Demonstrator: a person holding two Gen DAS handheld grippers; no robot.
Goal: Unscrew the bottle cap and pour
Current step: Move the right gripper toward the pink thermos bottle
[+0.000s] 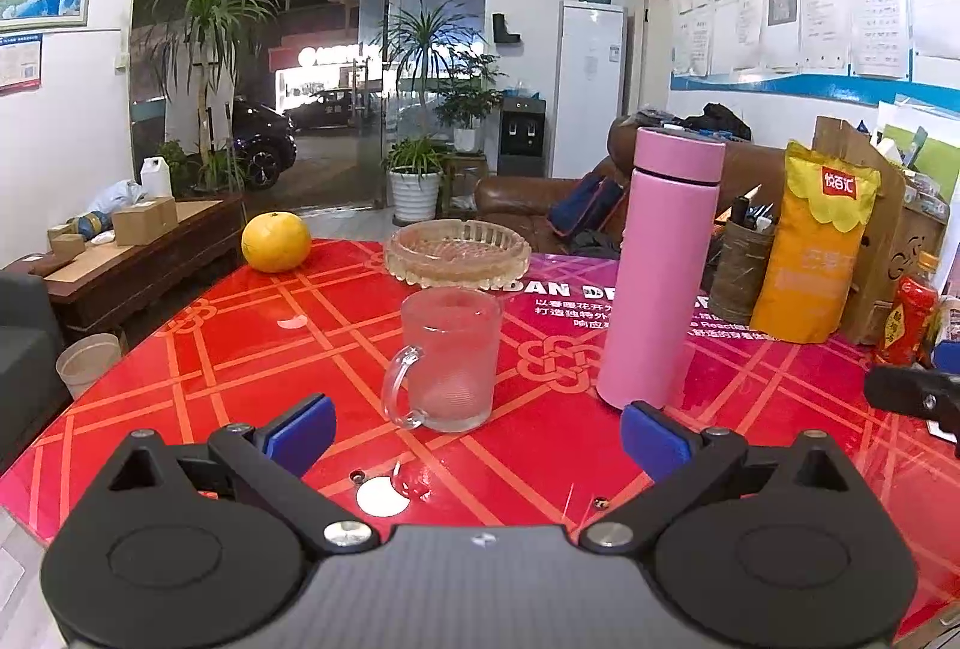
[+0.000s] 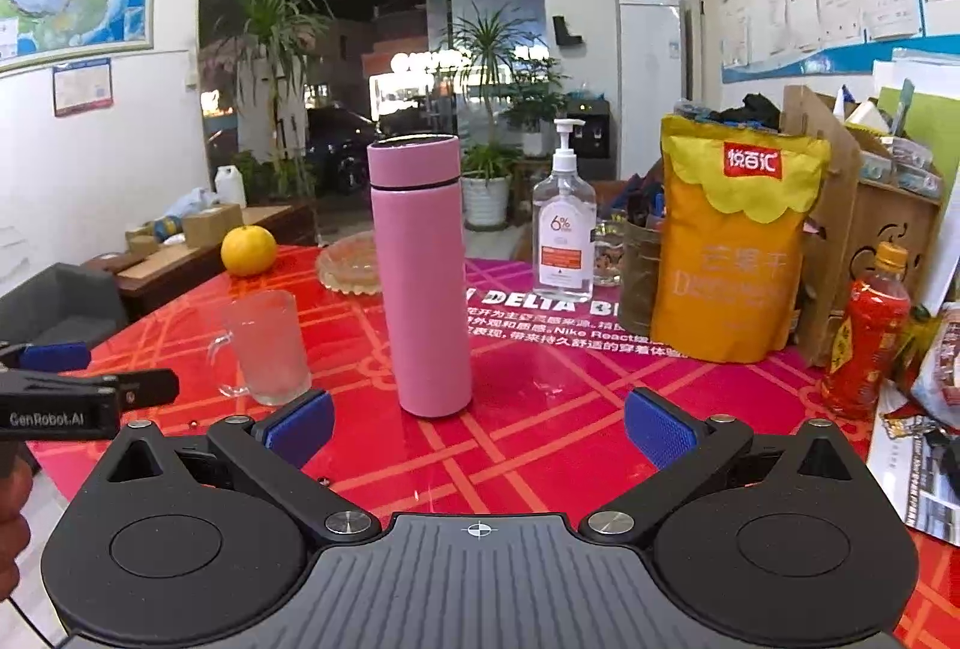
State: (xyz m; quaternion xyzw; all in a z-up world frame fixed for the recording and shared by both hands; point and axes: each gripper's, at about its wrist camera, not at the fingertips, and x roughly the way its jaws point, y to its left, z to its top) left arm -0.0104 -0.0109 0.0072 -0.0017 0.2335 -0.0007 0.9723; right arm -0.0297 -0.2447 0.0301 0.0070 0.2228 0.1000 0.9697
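Hovering low over the red tabletop (image 1: 252, 349), left claw (image 1: 478, 433) spread wide, blue pads (image 1: 300, 433) apart, gripping nothing. Right claw (image 2: 478, 430) likewise splayed and empty. Standing upright between them, cap on: pink bottle (image 2: 420, 277), just right of the frosted glass mug (image 1: 447, 361), apart from it. Sitting further back: glass ashtray (image 1: 457, 253) and orange fruit (image 1: 276, 242). Lined up on the right: sanitizer pump bottle (image 2: 563, 229), yellow snack bag (image 2: 732, 247), red drink bottle (image 2: 864, 337).
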